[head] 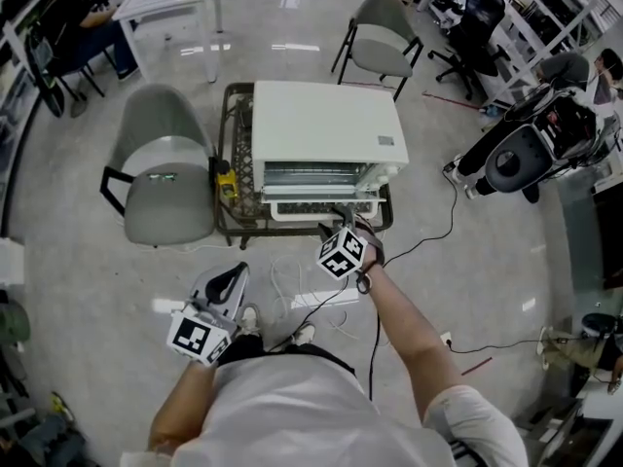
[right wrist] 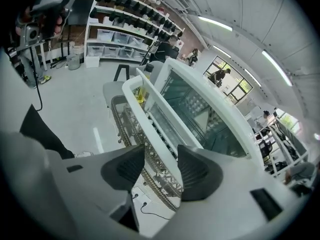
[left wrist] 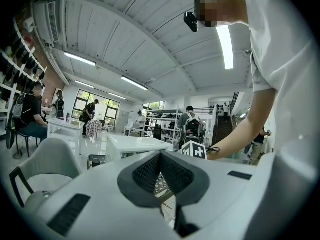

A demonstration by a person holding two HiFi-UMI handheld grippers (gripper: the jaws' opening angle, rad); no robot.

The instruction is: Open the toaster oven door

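- On a low wire table (head: 226, 163) before me, the white toaster oven (head: 321, 125) stood.
- My right tongs (right wrist: 161, 156) gaped astride its door handle (right wrist: 150, 116), probably rigid and the best hold.
- My left tongs (left wrist: 160, 159) stayed out of it, pinched empty.

Looking down on the toaster oven (head: 326, 134) atop a wire table (head: 230, 154), chair (head: 161, 178) just left, second chair (head: 382, 32) behind to the right. Spotting the right gripper (head: 337, 225) at the oven's front by the door handle (right wrist: 146, 116), left gripper (head: 230, 282) well back and leftward.
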